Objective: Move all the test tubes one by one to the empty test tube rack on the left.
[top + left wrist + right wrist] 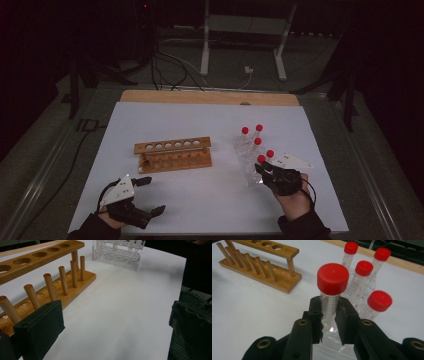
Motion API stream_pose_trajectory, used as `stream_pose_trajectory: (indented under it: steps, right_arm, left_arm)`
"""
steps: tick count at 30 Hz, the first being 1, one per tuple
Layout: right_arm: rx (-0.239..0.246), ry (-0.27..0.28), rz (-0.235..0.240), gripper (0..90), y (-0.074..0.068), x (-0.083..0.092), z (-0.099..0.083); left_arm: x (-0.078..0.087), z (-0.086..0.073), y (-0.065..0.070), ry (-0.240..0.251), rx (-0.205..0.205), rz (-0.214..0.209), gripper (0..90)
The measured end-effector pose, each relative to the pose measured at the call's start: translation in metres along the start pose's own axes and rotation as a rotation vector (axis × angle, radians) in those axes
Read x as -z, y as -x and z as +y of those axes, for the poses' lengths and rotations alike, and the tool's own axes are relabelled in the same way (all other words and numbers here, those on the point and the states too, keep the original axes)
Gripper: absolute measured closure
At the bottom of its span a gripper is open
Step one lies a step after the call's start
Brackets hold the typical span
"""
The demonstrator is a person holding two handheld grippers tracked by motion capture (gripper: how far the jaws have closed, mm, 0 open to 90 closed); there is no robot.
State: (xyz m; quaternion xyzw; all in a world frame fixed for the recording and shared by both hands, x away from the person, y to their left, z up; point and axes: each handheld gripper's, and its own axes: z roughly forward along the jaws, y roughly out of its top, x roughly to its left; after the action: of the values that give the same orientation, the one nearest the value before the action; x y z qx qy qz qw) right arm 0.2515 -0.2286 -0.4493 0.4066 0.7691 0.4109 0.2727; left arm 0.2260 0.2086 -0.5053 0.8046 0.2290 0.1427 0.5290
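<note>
my right tongs are clamped on a tube with a red cap, which stands upright in the clear rack directly under these tongs. four other red-capped tubes stand just behind it. my left tongs are apart and hold nothing; the wooden rack is near, ahead of them on the counter.

I'm looking down at the tabletop, covered by a white sheet with a strip of bare wood showing along its far edge. Directly on the sheet stand a wooden rack left of centre and a clear plastic rack to its right, well apart. The clear rack holds red-capped tubes.
</note>
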Motion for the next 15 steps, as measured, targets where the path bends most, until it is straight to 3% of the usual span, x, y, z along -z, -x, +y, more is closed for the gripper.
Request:
stream_pose_trajectory:
  steps: [8,15]
  right_arm:
    - [0.016,0.047,-0.013,74.6,-0.001,0.016,0.01]
    - [0.03,0.072,0.002,74.6,-0.006,0.023,0.017]
  left_arm:
    - [-0.001,0.0,0.0,-0.006,0.005,-0.006,0.4]
    - [-0.001,0.002,0.0,-0.011,0.006,-0.013,0.4]
